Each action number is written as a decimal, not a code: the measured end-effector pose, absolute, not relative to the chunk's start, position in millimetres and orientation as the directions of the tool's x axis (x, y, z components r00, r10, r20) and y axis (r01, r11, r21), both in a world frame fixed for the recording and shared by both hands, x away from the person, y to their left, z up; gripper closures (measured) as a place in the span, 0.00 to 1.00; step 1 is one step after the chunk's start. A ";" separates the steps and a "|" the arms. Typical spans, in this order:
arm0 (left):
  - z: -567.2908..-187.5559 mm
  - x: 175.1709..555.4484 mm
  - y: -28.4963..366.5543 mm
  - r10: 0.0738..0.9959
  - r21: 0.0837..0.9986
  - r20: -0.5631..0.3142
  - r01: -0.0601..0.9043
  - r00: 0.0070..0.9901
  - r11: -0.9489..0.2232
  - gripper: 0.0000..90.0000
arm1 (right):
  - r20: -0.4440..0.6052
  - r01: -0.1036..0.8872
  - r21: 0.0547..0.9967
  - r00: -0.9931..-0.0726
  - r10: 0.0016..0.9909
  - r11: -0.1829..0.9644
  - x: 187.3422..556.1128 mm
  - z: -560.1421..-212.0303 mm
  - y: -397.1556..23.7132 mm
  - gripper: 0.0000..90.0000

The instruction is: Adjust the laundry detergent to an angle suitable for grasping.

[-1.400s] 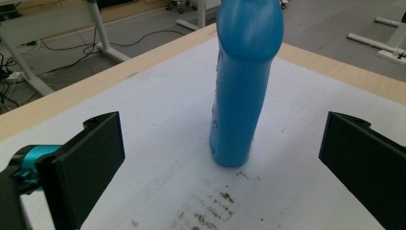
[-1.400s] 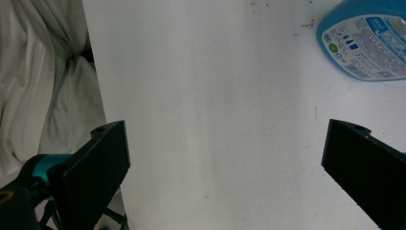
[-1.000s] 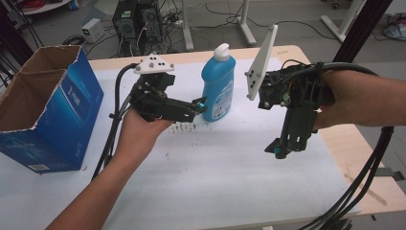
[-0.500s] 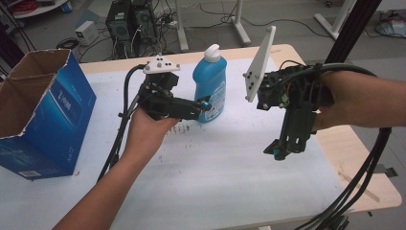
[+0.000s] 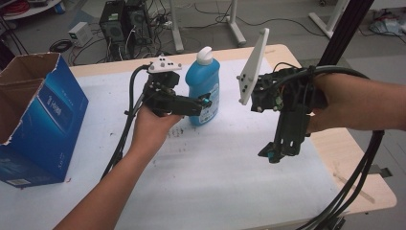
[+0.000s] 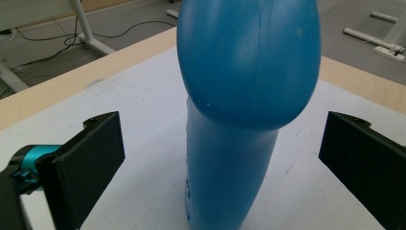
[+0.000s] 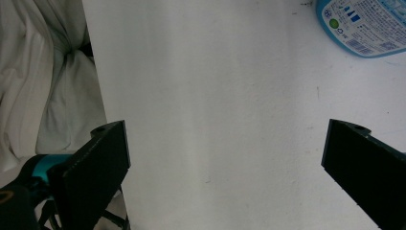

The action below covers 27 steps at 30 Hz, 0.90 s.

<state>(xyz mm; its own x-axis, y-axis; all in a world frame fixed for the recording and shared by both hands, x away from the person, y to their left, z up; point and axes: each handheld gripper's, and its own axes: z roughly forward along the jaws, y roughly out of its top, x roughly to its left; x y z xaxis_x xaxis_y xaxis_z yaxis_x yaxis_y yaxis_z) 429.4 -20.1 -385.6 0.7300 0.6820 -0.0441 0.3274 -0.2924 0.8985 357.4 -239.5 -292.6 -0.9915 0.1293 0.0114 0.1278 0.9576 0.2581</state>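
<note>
The tall blue plastic bottle with a white cap (image 5: 203, 88) stands upright on the white-covered tabletop (image 5: 215, 182), in the upper middle of the high view, and it looks top-heavy enough to tip. If the left claw (image 5: 207, 102) closes off-centre, one jaw would likely meet the curved body first and push the bottle over or spin it away. A grip too high on the rounded shoulder could also slip.

In the left gripper view the bottle (image 6: 242, 96) fills the centre, and the left claw (image 6: 220, 158) is spread wide, its jaws either side of the body and clear of it. The right claw (image 5: 272, 155), lower right of centre, hangs above bare tabletop, jaws wide apart and holding nothing.
</note>
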 end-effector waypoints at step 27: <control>-399.9 442.2 -36.8 0.682 0.911 -0.043 0.309 0.730 -0.272 0.16 | 0.026 0.139 0.263 -0.990 0.137 0.955 364.1 -296.6 -242.9 0.02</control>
<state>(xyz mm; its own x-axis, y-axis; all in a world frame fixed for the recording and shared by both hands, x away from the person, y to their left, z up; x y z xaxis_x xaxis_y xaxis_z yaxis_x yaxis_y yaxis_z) 442.2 -36.8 -399.9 0.7300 0.6820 -0.0433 0.3085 -0.2724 0.9114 364.1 -242.9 -296.6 -0.9902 0.1369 0.0260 0.1389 0.9546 0.2635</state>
